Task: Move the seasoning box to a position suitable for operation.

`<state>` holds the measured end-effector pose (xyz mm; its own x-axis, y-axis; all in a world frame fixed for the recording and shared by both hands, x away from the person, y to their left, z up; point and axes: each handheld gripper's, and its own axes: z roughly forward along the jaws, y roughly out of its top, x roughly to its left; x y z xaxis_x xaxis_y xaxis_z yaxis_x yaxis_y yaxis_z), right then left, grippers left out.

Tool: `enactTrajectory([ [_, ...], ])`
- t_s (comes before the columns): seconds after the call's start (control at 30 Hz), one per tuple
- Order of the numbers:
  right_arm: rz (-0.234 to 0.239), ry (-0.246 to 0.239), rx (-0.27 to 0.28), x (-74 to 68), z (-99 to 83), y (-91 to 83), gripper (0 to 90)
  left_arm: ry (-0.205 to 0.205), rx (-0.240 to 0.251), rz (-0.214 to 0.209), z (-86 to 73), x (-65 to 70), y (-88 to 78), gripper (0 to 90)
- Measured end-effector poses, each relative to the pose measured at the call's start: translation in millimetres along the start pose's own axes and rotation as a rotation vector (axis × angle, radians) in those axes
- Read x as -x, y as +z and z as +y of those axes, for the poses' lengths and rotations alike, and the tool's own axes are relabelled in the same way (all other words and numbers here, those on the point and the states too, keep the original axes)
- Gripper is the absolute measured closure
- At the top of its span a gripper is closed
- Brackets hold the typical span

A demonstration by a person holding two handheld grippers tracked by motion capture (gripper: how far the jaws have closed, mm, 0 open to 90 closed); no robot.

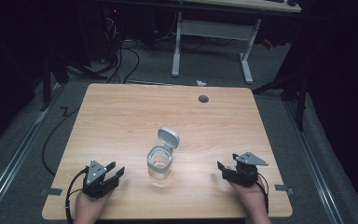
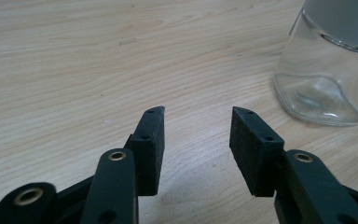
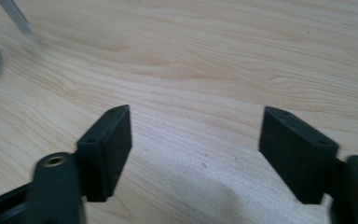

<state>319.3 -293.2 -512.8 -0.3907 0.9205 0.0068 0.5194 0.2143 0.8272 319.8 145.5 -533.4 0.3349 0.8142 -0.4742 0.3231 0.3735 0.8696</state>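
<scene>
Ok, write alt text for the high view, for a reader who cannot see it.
A clear glass jar with its hinged grey lid flipped open stands near the middle of a wooden table. A person's hands hold the left gripper and right gripper at the near edge, either side of the jar, both open and apart from it.

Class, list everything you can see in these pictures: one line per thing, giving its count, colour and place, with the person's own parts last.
Table: one, light wood, centre of the high view.
Jar: one, clear glass, on the table's near middle, between the grippers.
Lid: one, grey, flipped open at the jar's far rim.
Hole: one, dark, round, far right of the tabletop.
Desk frame: one, white, on the floor beyond the table.
Cables: several, black, on the floor, far left.
Left gripper: one, black, near left, open.
Right gripper: one, black, near right, open.
Hands: two, at the near edge.
</scene>
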Motion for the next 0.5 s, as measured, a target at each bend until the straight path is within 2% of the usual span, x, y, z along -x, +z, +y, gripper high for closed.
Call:
enactTrajectory([
  [0.03,0.011,0.011,0.007,1.6,-1.5,-1.0,33.8,0.000,0.000,0.000,0.0,0.0,0.0,56.1],
  [0.17,0.030,0.046,0.006,4.9,-8.1,-3.6,36.2,0.017,0.008,-0.021,0.7,6.1,2.0,56.1],
  [0.3,0.039,0.069,0.023,4.6,-9.8,-6.3,37.3,0.000,0.021,-0.025,4.4,6.9,1.6,56.1],
  [0.37,0.033,0.066,0.029,2.7,-10.6,-6.7,37.4,-0.010,0.022,-0.031,6.0,6.5,1.7,56.6],
  [0.5,0.025,0.063,0.024,-3.4,-11.9,-3.1,37.8,0.006,0.019,-0.045,5.1,5.1,1.3,58.3],
])
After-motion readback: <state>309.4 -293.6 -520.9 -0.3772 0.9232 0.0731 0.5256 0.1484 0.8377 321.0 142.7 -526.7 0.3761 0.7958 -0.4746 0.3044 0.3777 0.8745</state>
